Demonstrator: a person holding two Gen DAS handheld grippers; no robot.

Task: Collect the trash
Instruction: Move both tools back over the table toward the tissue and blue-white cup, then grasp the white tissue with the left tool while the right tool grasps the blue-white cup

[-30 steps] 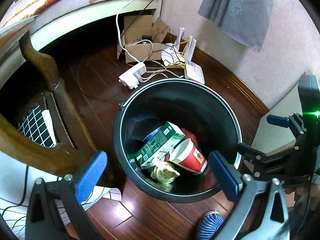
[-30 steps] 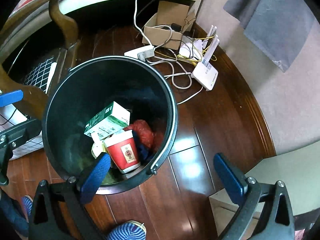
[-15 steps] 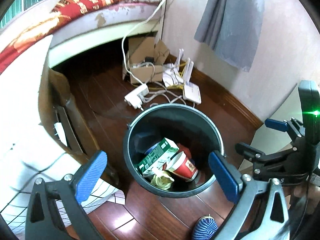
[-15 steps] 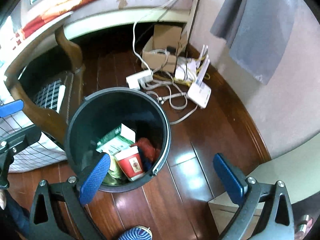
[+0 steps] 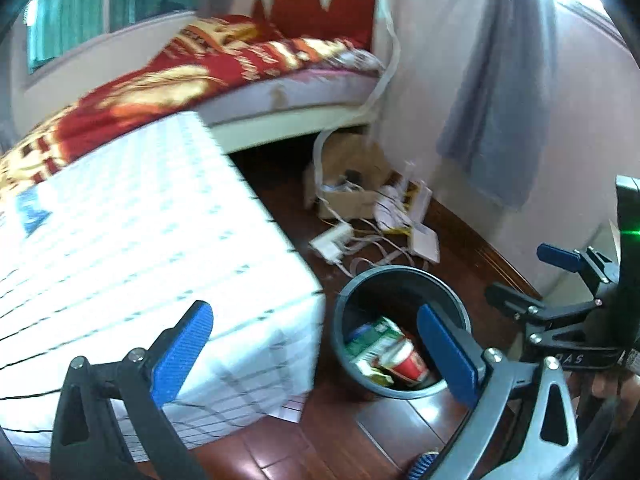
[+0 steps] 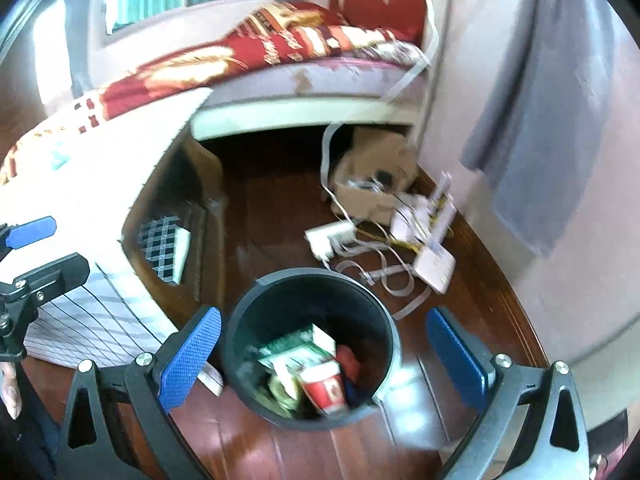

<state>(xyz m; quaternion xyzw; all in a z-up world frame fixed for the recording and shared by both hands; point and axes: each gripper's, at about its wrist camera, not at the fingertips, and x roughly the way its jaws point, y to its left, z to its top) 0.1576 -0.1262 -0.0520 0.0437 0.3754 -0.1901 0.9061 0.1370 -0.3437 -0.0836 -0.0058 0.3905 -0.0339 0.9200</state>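
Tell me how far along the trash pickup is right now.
Done: the black bin on the floor already holds a green carton, a red paper cup and other scraps. In hand: nothing; the left gripper and right gripper are both open and empty. Left: no loose trash is clearly visible in these blurred views.

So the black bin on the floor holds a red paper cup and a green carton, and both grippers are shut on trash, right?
Not quite. The black bin does hold a red paper cup and a green carton, but both wrist views show the left gripper and right gripper open and empty.
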